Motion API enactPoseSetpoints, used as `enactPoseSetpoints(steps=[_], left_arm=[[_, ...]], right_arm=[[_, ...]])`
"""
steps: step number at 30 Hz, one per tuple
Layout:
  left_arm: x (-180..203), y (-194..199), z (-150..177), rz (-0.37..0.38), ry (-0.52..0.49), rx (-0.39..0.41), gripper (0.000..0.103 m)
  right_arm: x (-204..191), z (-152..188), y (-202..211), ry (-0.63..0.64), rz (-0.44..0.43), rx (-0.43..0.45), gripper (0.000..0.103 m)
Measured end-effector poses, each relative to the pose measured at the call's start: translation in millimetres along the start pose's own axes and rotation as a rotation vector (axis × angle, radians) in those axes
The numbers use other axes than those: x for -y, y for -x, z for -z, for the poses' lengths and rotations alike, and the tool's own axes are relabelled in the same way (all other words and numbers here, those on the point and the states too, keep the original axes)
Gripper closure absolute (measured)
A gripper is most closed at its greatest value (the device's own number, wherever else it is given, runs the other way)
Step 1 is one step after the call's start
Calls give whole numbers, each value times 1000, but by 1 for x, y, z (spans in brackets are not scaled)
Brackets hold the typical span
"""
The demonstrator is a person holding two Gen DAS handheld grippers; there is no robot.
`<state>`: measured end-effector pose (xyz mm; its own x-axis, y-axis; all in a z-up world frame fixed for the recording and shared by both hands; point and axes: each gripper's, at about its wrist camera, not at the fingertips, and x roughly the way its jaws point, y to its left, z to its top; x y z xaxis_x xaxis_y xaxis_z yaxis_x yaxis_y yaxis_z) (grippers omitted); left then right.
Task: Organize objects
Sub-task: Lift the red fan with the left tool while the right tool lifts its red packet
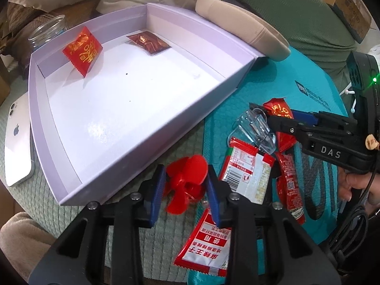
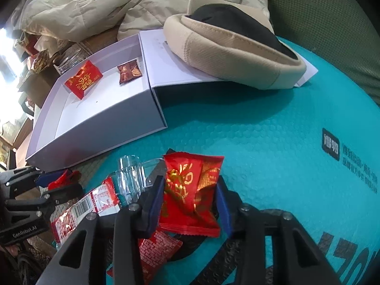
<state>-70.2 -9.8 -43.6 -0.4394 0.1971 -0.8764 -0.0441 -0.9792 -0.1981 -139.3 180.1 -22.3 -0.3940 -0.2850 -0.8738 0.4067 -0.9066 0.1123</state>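
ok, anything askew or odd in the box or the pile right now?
One thing: the bright red candy packet in the white box stands tilted on edge against the far wall, while the dark red packet lies flat. The loose wrappers by the clear plastic cup overlap untidily; nothing looks spilled or torn.

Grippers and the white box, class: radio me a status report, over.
Left gripper shut on red propeller. Right gripper shut on red candy packet. White box holds two packets. Clear cup and snack wrappers crowd the pickup spot.
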Motion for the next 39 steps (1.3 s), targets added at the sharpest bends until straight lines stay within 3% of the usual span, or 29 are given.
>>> enactPoseSetpoints(steps=[24,39], left_arm=[[11,48,-5,32,-1,89,79],[3,86,6,-1,14,149,79]], right_arm=[[-7,-2,49,42,10,85,61],[-35,2,81,116,-26,122,61]])
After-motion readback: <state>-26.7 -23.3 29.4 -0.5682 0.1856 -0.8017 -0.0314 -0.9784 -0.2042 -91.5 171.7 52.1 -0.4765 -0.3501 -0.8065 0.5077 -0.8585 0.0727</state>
